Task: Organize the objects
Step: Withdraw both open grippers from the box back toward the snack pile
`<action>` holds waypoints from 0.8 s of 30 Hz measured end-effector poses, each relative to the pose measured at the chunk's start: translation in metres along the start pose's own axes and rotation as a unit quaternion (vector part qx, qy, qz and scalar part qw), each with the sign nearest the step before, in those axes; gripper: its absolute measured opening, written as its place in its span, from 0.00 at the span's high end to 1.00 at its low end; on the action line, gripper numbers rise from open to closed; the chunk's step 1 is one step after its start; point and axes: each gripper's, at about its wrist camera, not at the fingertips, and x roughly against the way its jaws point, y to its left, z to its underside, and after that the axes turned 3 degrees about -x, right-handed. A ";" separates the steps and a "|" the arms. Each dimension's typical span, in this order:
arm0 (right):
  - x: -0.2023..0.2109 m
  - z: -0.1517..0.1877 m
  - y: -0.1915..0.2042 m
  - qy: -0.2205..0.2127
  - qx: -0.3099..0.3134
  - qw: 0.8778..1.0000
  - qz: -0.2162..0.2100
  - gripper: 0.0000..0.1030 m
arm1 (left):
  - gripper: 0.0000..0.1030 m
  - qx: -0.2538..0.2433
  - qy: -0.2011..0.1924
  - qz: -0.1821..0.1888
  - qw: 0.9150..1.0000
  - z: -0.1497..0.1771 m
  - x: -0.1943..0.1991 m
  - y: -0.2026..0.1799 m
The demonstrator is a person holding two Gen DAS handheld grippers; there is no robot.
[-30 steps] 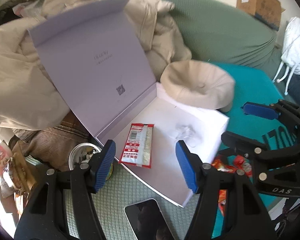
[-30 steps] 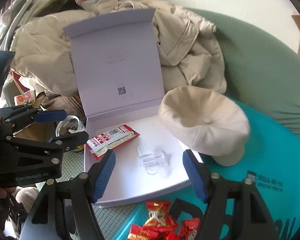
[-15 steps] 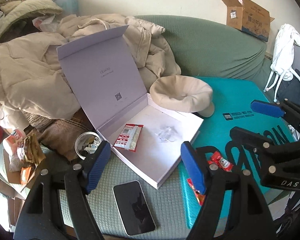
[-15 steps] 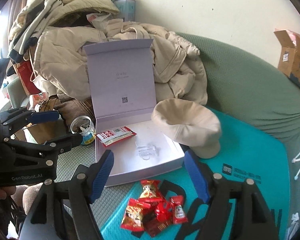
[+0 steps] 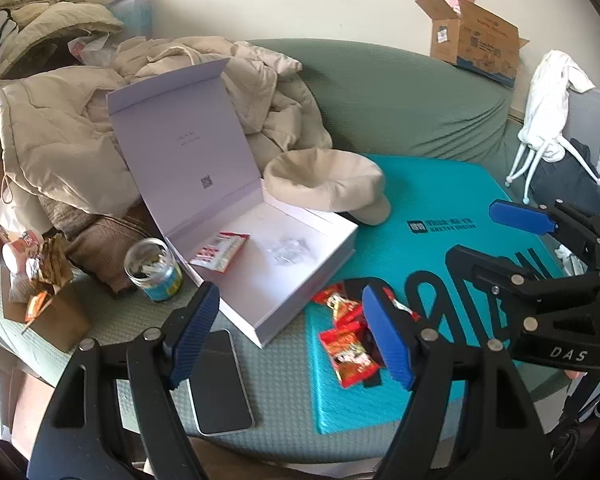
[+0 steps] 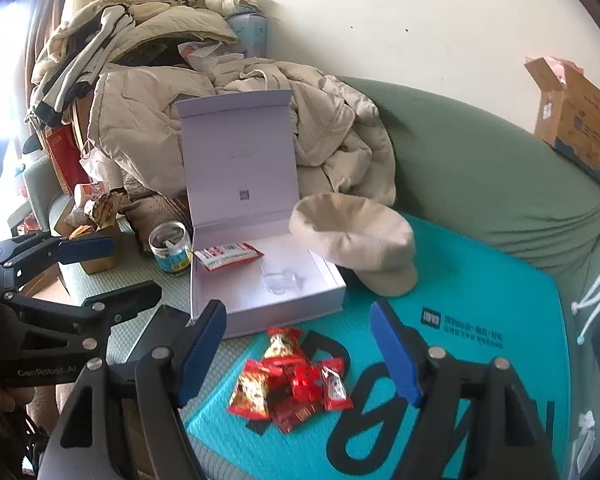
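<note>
Both grippers have drawn back from the open lavender box (image 5: 284, 276) since the earlier frames, and more of the sofa now shows around it; a phone and a heap of red snack packets have come into view. The left gripper (image 5: 290, 330) has its jaws spread, having just been opening, with nothing between them. The right gripper (image 6: 300, 356) stands the same, jaws parted and just widened, gripping nothing; the packets lie below the gap, untouched.

Taking the box as the landmark: its lid stands upright at the back, leaning on a pile of beige jackets (image 5: 60, 136). Inside the tray lie one red-and-white sachet (image 5: 220, 251), near the hinge on the left, and a small clear plastic item (image 5: 286, 246) toward the middle. A beige cap (image 5: 328, 184) sits at the right rear corner of the box, its edge overlapping the tray rim. In front of the box, to the right, the red snack packets (image 6: 292, 380) lie heaped on a teal mat (image 5: 440, 200). In front of the box, to the left, a dark phone (image 5: 218, 384) lies face up on the green sofa cover. Left of the box stands a clear jar (image 5: 152, 268) with a blue label, just beside the tray's corner.
</note>
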 end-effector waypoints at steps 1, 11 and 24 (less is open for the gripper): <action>0.001 0.003 -0.002 0.002 -0.002 1.000 0.002 0.27 | 0.29 -0.001 0.001 0.002 1.000 0.002 0.000 -0.004; 0.009 0.041 -0.026 0.018 -0.032 0.999 0.016 0.27 | 0.29 0.008 0.021 0.035 0.999 0.025 -0.010 -0.028; -0.022 0.082 -0.028 0.073 -0.033 0.997 -0.003 0.27 | 0.29 0.023 0.076 0.048 0.996 0.063 -0.048 -0.029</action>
